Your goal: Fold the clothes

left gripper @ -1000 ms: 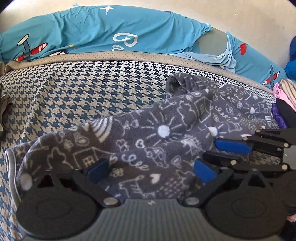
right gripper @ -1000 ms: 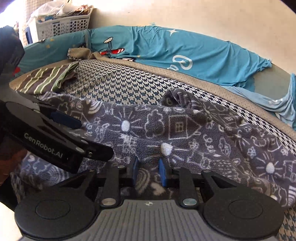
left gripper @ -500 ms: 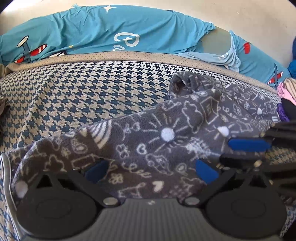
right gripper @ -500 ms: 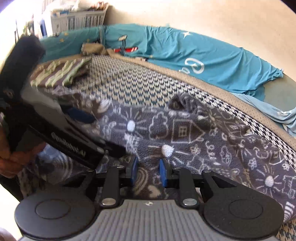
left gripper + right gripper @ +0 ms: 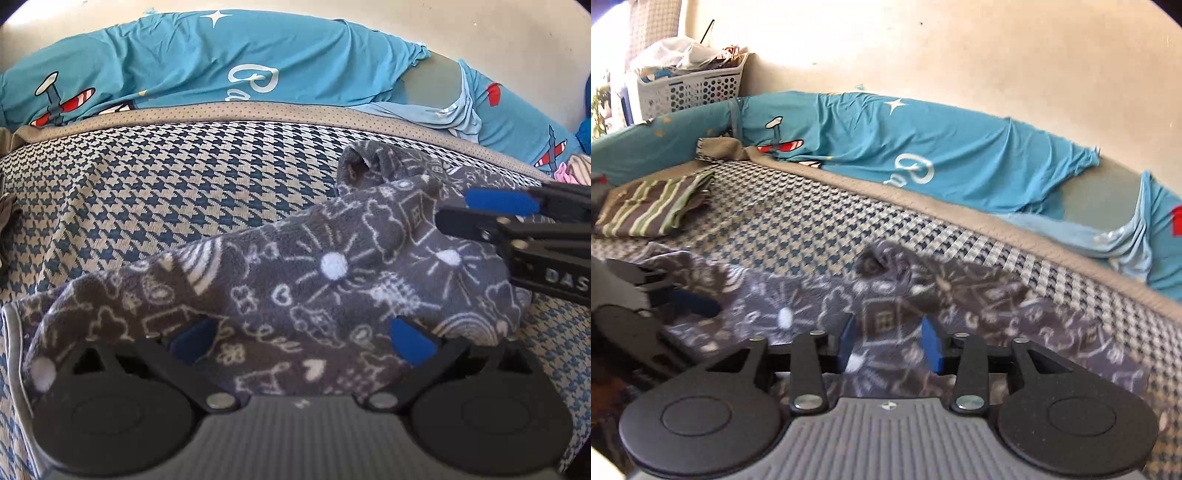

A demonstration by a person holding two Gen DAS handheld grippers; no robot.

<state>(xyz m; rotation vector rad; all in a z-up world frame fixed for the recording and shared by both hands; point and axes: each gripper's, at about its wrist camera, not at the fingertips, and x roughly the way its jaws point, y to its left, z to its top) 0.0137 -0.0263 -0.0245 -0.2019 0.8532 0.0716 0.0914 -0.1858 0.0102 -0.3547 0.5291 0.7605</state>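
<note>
- While the grey fleece garment [image 5: 332, 280] lies spread across the houndstooth bed cover [image 5: 147, 192], the left gripper [image 5: 299, 338] has its fingers wide apart, the fleece bunched between them
- Right gripper [image 5: 890, 338] sits low over the same garment [image 5: 960, 314], fingers parted, clamped on nothing
- Seen from the left wrist, the right gripper [image 5: 480, 210] reaches in over the fleece
- Striped folded cloth [image 5: 653, 203] lies well apart, near a white laundry basket [image 5: 690, 88]
- Teal sheet [image 5: 221, 66] lines the wall side
</note>
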